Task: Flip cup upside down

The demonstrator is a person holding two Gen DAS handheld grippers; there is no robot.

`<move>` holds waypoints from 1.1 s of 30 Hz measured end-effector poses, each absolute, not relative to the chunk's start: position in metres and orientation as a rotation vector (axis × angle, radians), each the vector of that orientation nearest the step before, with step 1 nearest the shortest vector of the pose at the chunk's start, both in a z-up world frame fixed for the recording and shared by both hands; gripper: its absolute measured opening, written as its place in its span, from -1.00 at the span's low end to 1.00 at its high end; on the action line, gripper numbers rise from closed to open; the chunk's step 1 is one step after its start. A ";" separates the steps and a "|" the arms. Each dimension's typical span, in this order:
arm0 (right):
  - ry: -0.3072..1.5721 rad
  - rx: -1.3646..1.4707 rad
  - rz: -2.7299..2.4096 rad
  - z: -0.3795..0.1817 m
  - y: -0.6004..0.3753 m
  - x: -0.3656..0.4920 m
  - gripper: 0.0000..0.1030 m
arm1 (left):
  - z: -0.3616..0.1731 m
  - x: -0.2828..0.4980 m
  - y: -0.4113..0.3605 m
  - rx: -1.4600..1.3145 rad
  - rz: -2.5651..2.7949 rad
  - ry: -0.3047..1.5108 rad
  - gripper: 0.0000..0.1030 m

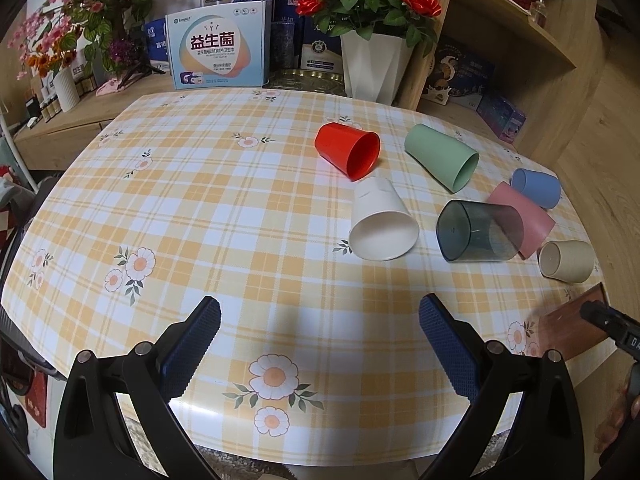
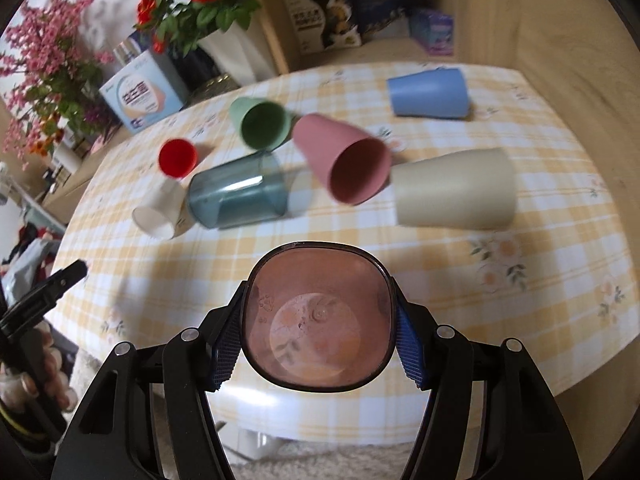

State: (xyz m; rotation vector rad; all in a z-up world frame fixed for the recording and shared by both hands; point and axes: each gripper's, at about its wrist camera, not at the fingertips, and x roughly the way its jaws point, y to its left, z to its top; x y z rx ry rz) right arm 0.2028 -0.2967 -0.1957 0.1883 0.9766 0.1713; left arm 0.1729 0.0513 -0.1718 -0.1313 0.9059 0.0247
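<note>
My right gripper [image 2: 318, 332] is shut on a clear brown cup [image 2: 318, 320], held near the table's front edge with its open mouth facing the camera. The same cup shows at the right edge of the left wrist view [image 1: 572, 326]. My left gripper [image 1: 320, 344] is open and empty above the front of the table. Several cups lie on their sides on the table: red [image 1: 348, 154], green [image 1: 442, 158], white [image 1: 382, 222], clear teal [image 1: 478, 230], pink [image 1: 524, 218], blue [image 1: 536, 188] and beige [image 1: 566, 260].
The table [image 1: 200, 208] has a yellow plaid cloth with flowers. Behind it stand a white vase of red roses [image 1: 374, 66], a boxed product [image 1: 218, 48] and pink flowers [image 1: 72, 28]. A wooden shelf unit [image 1: 512, 40] is at the right.
</note>
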 end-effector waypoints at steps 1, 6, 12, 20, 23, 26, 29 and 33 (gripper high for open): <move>0.970 0.181 0.164 -0.195 -0.300 0.203 0.21 | -0.171 0.172 0.050 -0.128 0.024 0.905 0.88; 0.948 0.095 0.130 -0.199 -0.293 0.217 0.21 | -0.169 0.170 0.045 -0.116 0.028 0.902 0.88; 0.952 0.036 0.129 -0.204 -0.277 0.231 0.21 | -0.167 0.169 0.050 -0.120 0.051 0.896 0.88; 0.944 -0.036 0.121 -0.206 -0.263 0.238 0.21 | -0.168 0.170 0.053 -0.125 0.058 0.895 0.88; 0.950 -0.047 0.119 -0.208 -0.261 0.241 0.21 | -0.168 0.170 0.053 -0.125 0.062 0.894 0.88; 0.964 -0.052 0.117 -0.212 -0.261 0.243 0.21 | -0.168 0.171 0.055 -0.130 0.067 0.893 0.88; 0.968 -0.059 0.118 -0.216 -0.259 0.243 0.21 | -0.168 0.171 0.056 -0.131 0.070 0.892 0.88; 0.967 -0.059 0.114 -0.216 -0.258 0.242 0.22 | -0.168 0.171 0.056 -0.128 0.070 0.891 0.88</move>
